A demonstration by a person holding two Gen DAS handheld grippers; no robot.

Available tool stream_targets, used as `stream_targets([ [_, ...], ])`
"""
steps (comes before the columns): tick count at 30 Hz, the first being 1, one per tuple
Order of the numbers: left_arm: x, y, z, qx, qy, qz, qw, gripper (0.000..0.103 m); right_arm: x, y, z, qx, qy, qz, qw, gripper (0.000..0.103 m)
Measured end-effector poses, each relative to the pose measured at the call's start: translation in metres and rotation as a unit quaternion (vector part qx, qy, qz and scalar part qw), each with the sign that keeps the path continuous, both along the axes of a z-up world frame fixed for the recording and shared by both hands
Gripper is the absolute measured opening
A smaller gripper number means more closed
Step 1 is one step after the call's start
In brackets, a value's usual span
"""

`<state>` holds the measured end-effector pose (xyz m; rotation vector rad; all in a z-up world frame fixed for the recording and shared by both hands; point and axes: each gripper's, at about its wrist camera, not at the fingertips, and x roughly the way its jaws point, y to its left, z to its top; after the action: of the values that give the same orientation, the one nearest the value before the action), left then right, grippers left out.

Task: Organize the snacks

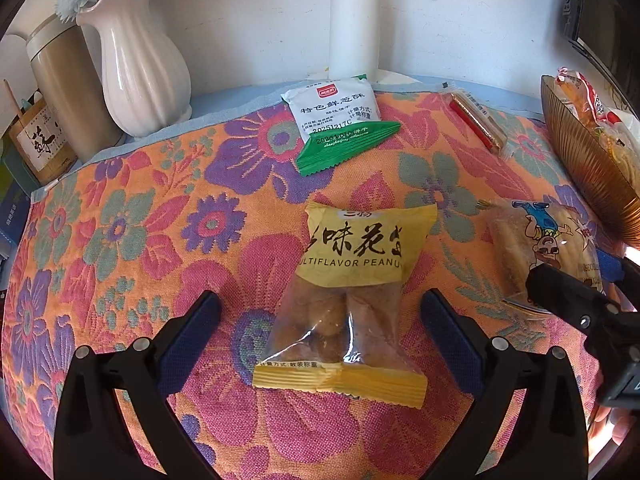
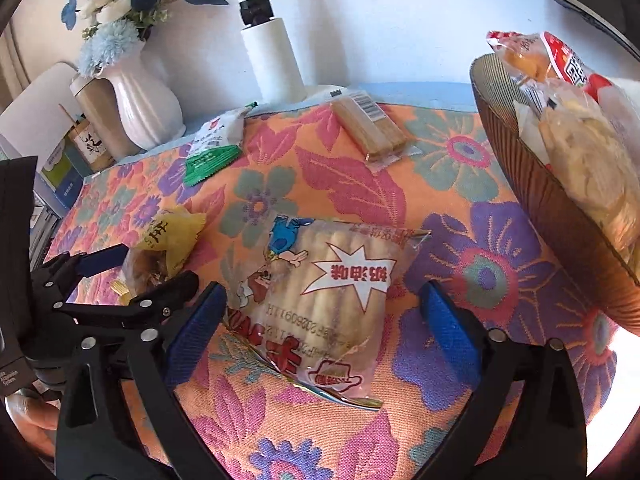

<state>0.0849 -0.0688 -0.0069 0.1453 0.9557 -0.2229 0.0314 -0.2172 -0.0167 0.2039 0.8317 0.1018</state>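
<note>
We have some snacks in the bowl (image 2: 532, 184) already, four left, each gripper spread wide around one: left (image 1: 320, 312) peanuts (image 1: 352, 280), right (image 2: 324, 312) biscuits (image 2: 320, 300)

Bare cloth (image 1: 120, 240) lay open outside the left fingers (image 1: 192, 332); the bowl (image 2: 560, 216) crowded the right fingers' (image 2: 448, 320) outer side.

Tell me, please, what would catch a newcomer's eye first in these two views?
Probably the loud floral cloth under everything. Next, the yellow peanut pack lying between the open left gripper fingers, and the cartoon biscuit pack between the open right gripper fingers. At the right edge, an amber bowl already holds snack bags.
</note>
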Motion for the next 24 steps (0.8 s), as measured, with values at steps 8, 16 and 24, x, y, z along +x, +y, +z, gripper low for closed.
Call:
stream_targets([
  [8,0.002,0.029,0.009,-0.097,-0.003,0.006,0.9952,0.098,-0.002,-0.008,-0.002,0.046,-0.014,0.016,0.999,0.060],
  [16,-0.004,0.016,0.016,-0.065,-0.036,0.000,0.9972,0.043,-0.020,-0.014,0.011,0.088,-0.077,0.045,0.992,0.059],
  [24,-0.024,0.037,0.044,-0.100,-0.100,0.030,0.9894,0.042,-0.060,-0.018,0.041,0.097,-0.196,0.059,0.974,0.059],
])
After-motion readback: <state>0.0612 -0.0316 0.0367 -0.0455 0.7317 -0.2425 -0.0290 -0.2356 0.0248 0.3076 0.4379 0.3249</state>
